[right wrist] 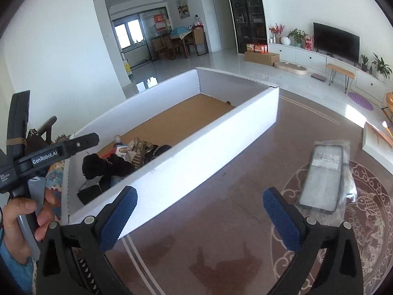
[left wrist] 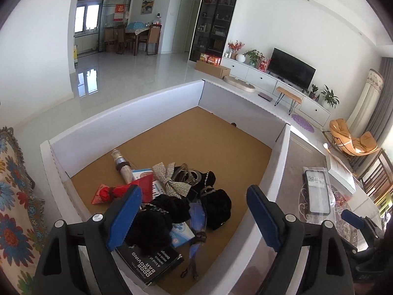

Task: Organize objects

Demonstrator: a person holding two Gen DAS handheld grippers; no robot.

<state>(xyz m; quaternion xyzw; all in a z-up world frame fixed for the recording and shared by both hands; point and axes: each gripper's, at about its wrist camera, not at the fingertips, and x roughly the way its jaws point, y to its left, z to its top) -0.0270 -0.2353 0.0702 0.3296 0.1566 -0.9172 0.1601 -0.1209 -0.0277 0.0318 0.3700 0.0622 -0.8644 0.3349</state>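
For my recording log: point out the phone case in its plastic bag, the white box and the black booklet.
phone case (right wrist: 321, 177), right wrist view, middle of its pale back.
white box (right wrist: 196, 152), right wrist view, outer side wall.
black booklet (left wrist: 152, 260), left wrist view, printed cover.

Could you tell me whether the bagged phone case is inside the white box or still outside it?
Outside. The bagged phone case lies flat on the brown table, right of the white box wall.

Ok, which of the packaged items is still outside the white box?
The clear-bagged black phone case, lying flat on the patterned brown table right of the white cardboard box. The black "Odor Removing Bar" carton already sits inside.
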